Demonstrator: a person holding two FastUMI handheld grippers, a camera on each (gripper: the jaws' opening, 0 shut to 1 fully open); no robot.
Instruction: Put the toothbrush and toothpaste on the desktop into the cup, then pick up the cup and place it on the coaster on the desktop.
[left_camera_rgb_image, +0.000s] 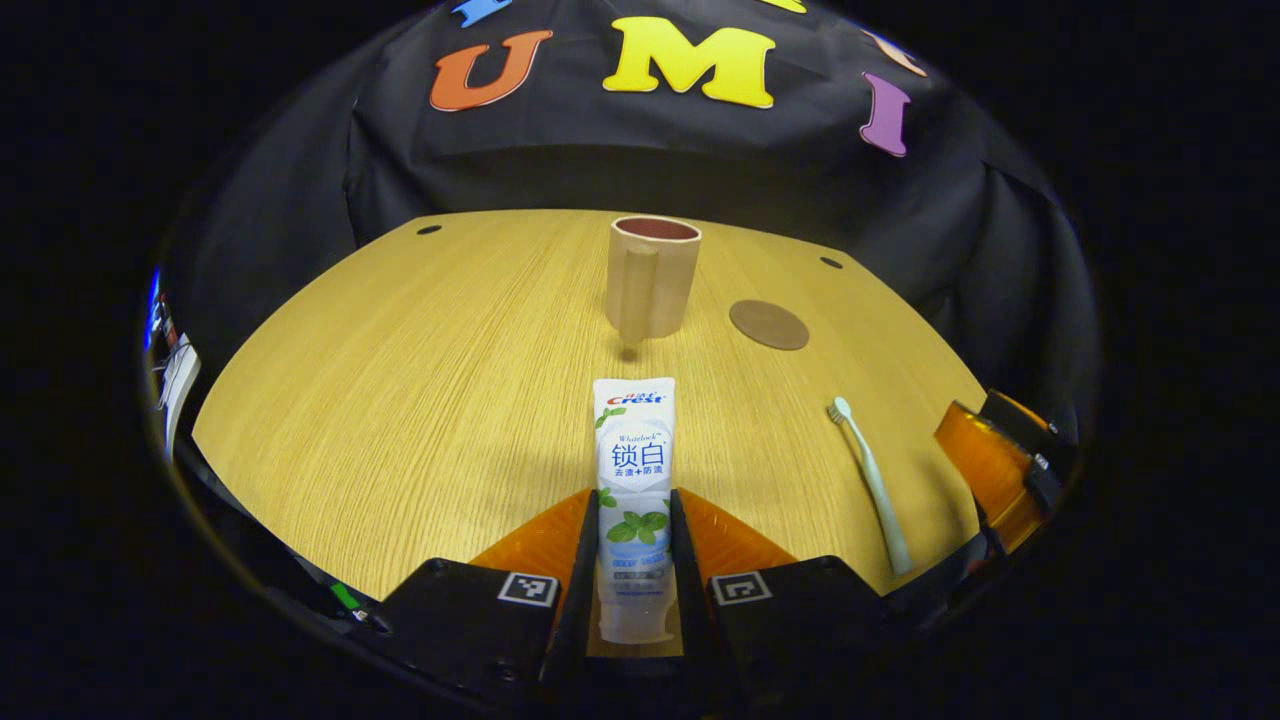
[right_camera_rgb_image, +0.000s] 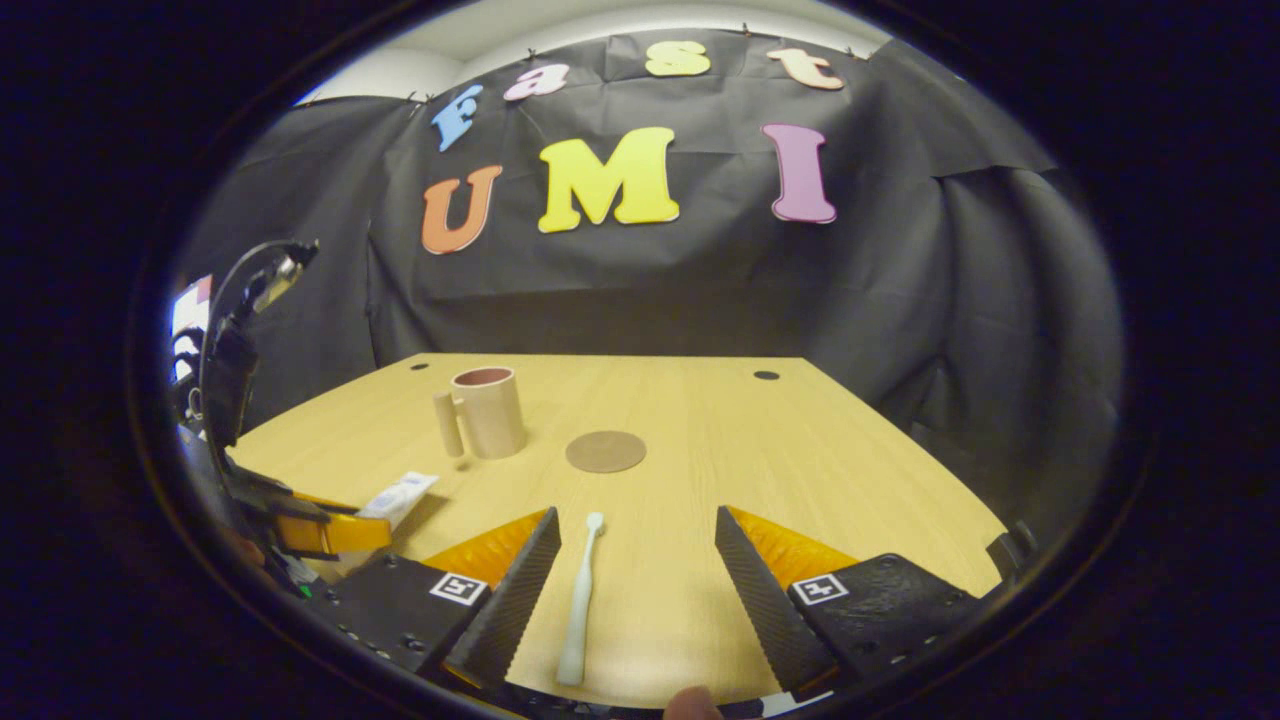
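Two views. Left gripper view: left tongs (left_camera_rgb_image: 634, 545) pinch the toothpaste (left_camera_rgb_image: 633, 480), tube lying on the table (left_camera_rgb_image: 400, 380); cup (left_camera_rgb_image: 652, 277) ahead, coaster (left_camera_rgb_image: 768, 324) beside it, toothbrush (left_camera_rgb_image: 872, 482) further right. Right gripper view: right tongs (right_camera_rgb_image: 637, 575) spread wide, toothbrush (right_camera_rgb_image: 580, 600) flat between them, nearer the left finger.
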